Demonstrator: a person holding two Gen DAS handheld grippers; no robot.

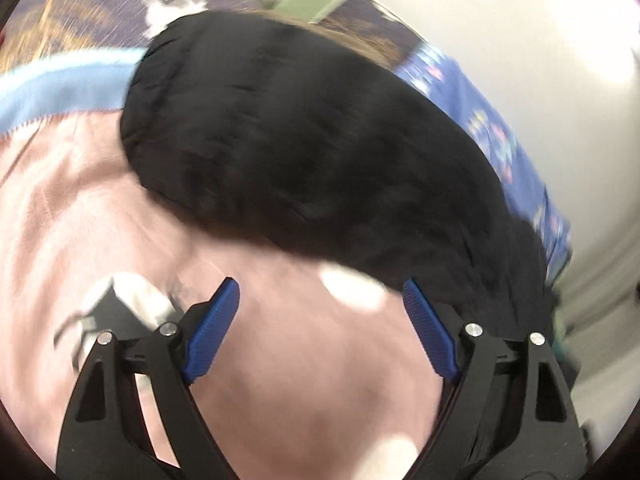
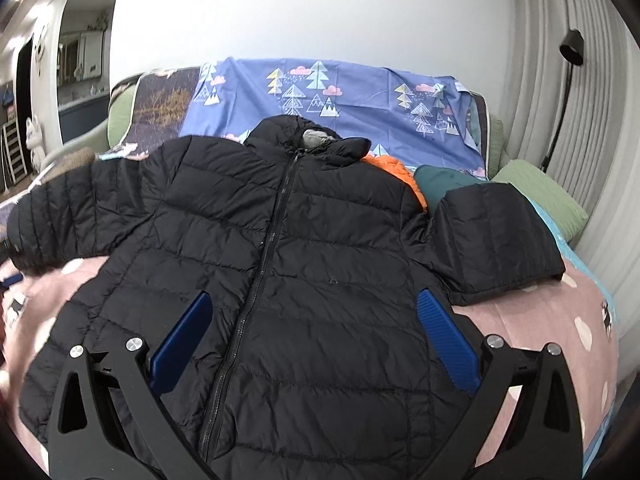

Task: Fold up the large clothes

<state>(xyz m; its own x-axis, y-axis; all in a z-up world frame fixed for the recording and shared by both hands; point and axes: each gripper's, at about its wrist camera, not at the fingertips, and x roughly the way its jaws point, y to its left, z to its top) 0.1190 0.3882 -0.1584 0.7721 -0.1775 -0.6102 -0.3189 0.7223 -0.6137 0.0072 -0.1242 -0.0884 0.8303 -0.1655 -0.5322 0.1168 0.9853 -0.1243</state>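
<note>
left wrist view: the left gripper has its fingers spread with nothing between them, over the pink bed cover, beside a blurred sleeve of the black quilted puffer jacket. right wrist view: the right gripper, fingers spread and empty, hovers above the jacket, zipped and flat on the bed. it looks light, puffy and slippery; cuffs and hem seem best. pink cover lies bare at the jacket's lower left and right.

A bed covered by a pink sheet carries a black puffer jacket laid front-up, zipped, sleeves spread; orange and teal garments lie behind it.
</note>
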